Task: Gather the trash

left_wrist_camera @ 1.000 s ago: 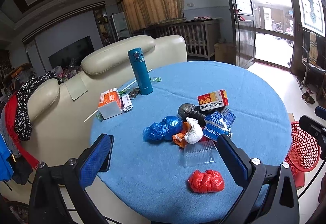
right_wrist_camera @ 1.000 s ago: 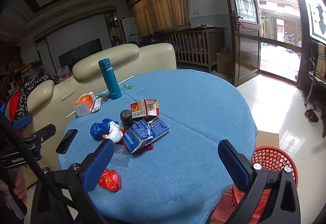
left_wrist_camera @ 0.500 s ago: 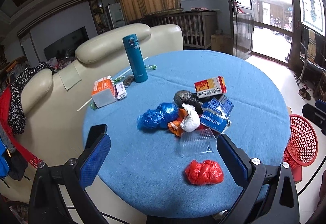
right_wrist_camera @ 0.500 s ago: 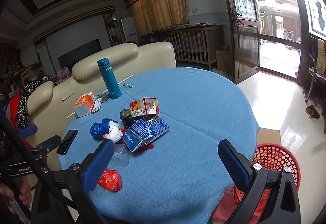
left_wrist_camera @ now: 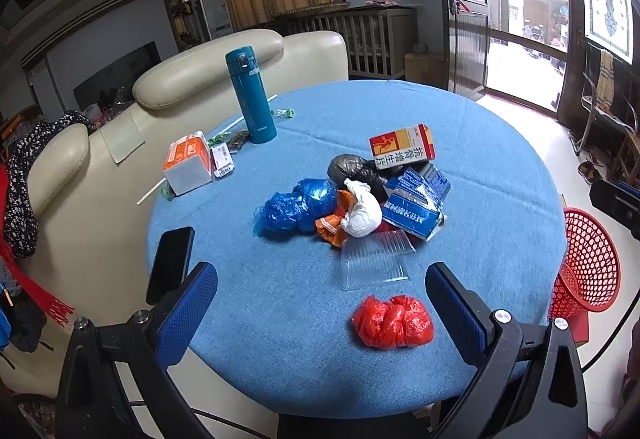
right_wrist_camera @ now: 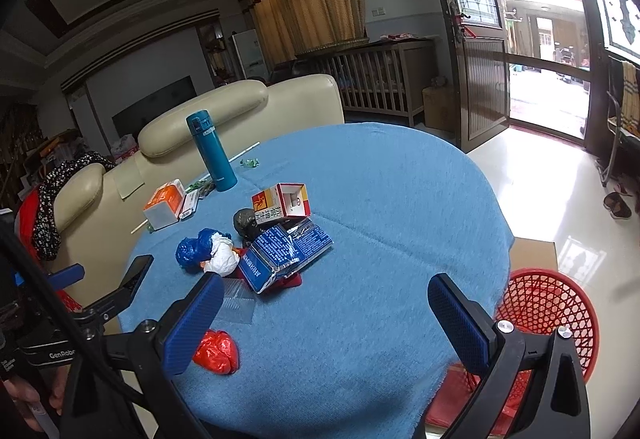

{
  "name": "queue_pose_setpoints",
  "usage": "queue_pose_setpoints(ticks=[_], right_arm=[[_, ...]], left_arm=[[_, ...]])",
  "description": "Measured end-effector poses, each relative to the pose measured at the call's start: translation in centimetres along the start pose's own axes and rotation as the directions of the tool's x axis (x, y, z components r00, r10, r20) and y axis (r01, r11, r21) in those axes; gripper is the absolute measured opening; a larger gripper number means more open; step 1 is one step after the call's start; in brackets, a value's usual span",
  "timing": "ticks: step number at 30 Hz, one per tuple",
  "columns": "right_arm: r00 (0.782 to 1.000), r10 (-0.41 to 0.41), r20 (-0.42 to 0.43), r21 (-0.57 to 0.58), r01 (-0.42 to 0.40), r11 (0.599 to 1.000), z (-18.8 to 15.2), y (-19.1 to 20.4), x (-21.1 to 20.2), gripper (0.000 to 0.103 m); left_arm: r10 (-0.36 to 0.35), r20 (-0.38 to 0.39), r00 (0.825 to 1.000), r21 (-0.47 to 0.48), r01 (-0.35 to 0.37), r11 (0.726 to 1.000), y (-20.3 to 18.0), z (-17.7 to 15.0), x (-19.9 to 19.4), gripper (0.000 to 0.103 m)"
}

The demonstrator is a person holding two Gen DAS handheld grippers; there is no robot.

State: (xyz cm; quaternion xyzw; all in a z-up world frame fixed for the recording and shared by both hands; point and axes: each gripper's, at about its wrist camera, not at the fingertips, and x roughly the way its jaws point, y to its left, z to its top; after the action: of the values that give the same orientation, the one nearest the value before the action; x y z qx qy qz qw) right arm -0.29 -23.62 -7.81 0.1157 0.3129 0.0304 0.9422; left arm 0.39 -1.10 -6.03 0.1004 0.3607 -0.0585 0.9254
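1. Red plastic bag [left_wrist_camera: 393, 322], crumpled into a ball, lying low and right of centre in the left wrist view, between the blue pads of the left gripper [left_wrist_camera: 322, 305] and nearer the right pad; same bag at lower left of the right wrist view.
2. Compared with a second ago: sits larger and lower in the left wrist frame, table edge nearer the bottom, so left gripper advanced toward the round blue-clothed table [left_wrist_camera: 480, 143]. Phone [left_wrist_camera: 170, 264] now close to the left pad.
3. Left fingers [left_wrist_camera: 185, 309] spread wide, holding nothing.
4. Right gripper [right_wrist_camera: 326, 321] likewise spread wide and empty; its view almost unchanged over the same second, hovering above the near table edge.
5. Remaining trash heaped mid-frame in the left view: blue bag [left_wrist_camera: 294, 208], white wad [left_wrist_camera: 362, 213], black bag [left_wrist_camera: 352, 172], blue carton [left_wrist_camera: 414, 205], red-and-yellow box [left_wrist_camera: 402, 147], clear plastic tray [left_wrist_camera: 376, 265].
6. Red mesh basket [right_wrist_camera: 546, 313] on the floor at lower right of the right wrist view, beside the table; nothing visible inside.
7. Probably not trash: teal flask [left_wrist_camera: 251, 95] and tissue pack [left_wrist_camera: 188, 163] toward upper left.
8. Meaning for the task: nothing collected yet; approach apparently lined up on the red bag, with closing on it the likely next step, then carrying it rightward to the basket.
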Motion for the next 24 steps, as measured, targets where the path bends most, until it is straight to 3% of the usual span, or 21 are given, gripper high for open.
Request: queue_pose_setpoints(ticks=[5, 10, 13, 19, 24], right_arm=[[1.0, -0.019, -0.009, 0.011, 0.019, 1.0, 0.1, -0.3, 0.1, 0.103], [0.998, -0.06, 0.035, 0.004, 0.06, 0.998, 0.5, -1.1, -1.4, 0.103], [0.997, -0.058, 0.047, 0.024, 0.057, 0.998, 0.7, -1.9, -1.9, 0.103], [1.0, -0.013, 0.011, 0.065, 0.012, 0.998, 0.5, -3.0, -0.5, 0.103], [0.997, 0.072, -0.038, 0.101, -0.068, 0.993, 1.1, -4.0, 2.7, 0.103]], left_arm=[[-0.046, -0.023, 0.999, 0.014, 0.046, 0.999, -0.6, -0.6, 0.9, 0.103], [-0.068, -0.082, 0.994, 0.041, 0.072, 0.997, -1.8, -1.0, 2.1, 0.103], [-0.075, -0.067, 0.995, 0.052, 0.079, 0.996, -2.3, -1.1, 1.6, 0.103], [-0.073, -0.072, 0.995, 0.07, 0.078, 0.995, -2.1, -1.3, 1.8, 0.103], [-0.097, -0.1, 0.99, 0.059, 0.104, 0.993, -0.9, -2.5, 3.4, 0.103]])
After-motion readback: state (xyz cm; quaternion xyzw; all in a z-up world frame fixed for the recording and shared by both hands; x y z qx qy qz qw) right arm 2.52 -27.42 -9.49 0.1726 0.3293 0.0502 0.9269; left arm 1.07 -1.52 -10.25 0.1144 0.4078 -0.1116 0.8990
